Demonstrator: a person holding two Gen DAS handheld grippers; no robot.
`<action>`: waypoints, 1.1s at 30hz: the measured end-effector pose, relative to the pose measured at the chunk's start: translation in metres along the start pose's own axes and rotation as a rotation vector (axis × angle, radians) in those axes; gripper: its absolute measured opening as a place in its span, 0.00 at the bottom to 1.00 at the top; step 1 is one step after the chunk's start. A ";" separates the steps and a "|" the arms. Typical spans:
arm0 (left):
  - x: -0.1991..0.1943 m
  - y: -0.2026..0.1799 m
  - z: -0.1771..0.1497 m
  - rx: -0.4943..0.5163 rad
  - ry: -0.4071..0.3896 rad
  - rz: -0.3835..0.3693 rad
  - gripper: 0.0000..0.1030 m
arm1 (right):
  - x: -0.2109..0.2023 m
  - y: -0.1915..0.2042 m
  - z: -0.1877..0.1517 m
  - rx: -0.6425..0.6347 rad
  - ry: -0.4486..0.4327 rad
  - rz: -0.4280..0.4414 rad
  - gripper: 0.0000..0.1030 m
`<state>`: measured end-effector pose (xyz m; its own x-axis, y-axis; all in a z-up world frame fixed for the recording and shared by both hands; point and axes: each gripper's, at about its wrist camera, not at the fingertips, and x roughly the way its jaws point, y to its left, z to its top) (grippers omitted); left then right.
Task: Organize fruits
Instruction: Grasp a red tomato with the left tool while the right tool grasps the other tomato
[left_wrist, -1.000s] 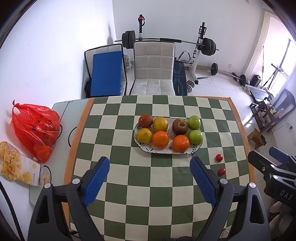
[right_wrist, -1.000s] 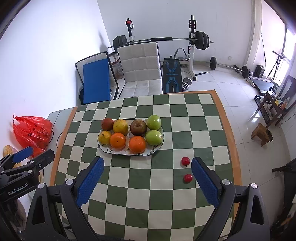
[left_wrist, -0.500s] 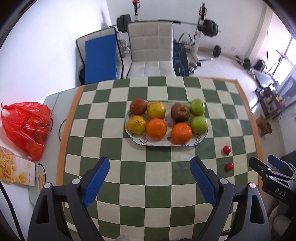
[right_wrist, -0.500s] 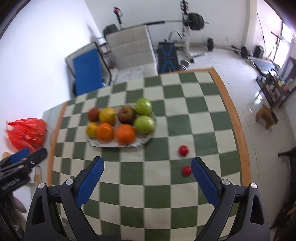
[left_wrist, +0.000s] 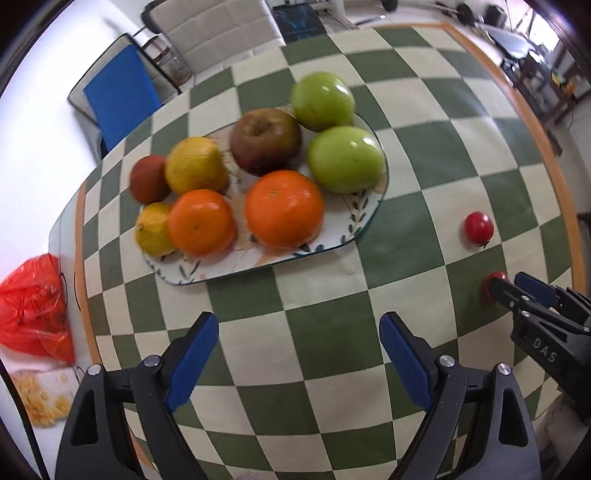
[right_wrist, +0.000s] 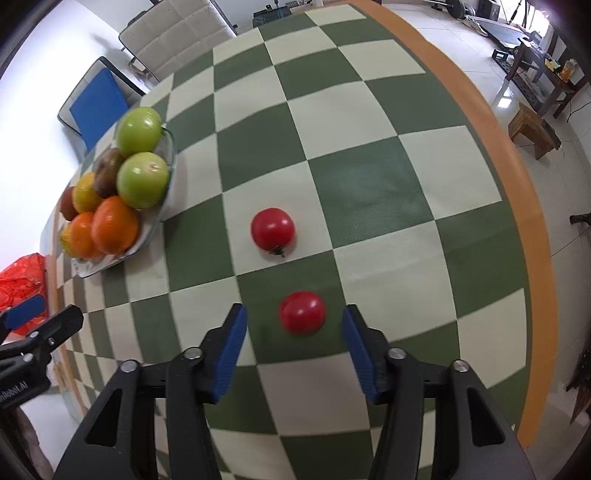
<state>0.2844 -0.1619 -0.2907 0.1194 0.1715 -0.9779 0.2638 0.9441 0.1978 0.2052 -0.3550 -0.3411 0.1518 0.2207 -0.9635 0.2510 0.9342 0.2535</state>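
Our right hand-held gripper (right_wrist: 293, 325) has just been closing, its jaws either side of the nearer cherry tomato (right_wrist: 302, 312) on the checkered counter (right_wrist: 369, 192) without touching it. Our left hand-held gripper (left_wrist: 297, 343) hangs open and empty just before the plate (left_wrist: 332, 240) of fruit.

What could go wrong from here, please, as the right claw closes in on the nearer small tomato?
The right claw has just been closing, its pads not yet touching the nearer tomato. It sits off-centre, so one pad may hit first and roll it. A hard squeeze could bruise it. The plate looks crowded, so the tomato may roll off.
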 end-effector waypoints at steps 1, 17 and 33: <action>0.004 -0.005 0.002 0.015 0.010 0.006 0.87 | 0.009 0.000 0.001 -0.012 0.009 -0.008 0.43; 0.034 -0.121 0.056 0.145 0.091 -0.213 0.86 | -0.005 -0.059 -0.007 0.060 -0.081 -0.032 0.32; 0.033 -0.149 0.056 0.169 0.067 -0.278 0.26 | -0.031 -0.096 0.002 0.094 -0.117 -0.046 0.33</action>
<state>0.3029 -0.3124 -0.3483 -0.0410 -0.0631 -0.9972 0.4332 0.8982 -0.0746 0.1781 -0.4523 -0.3358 0.2475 0.1391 -0.9588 0.3474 0.9111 0.2219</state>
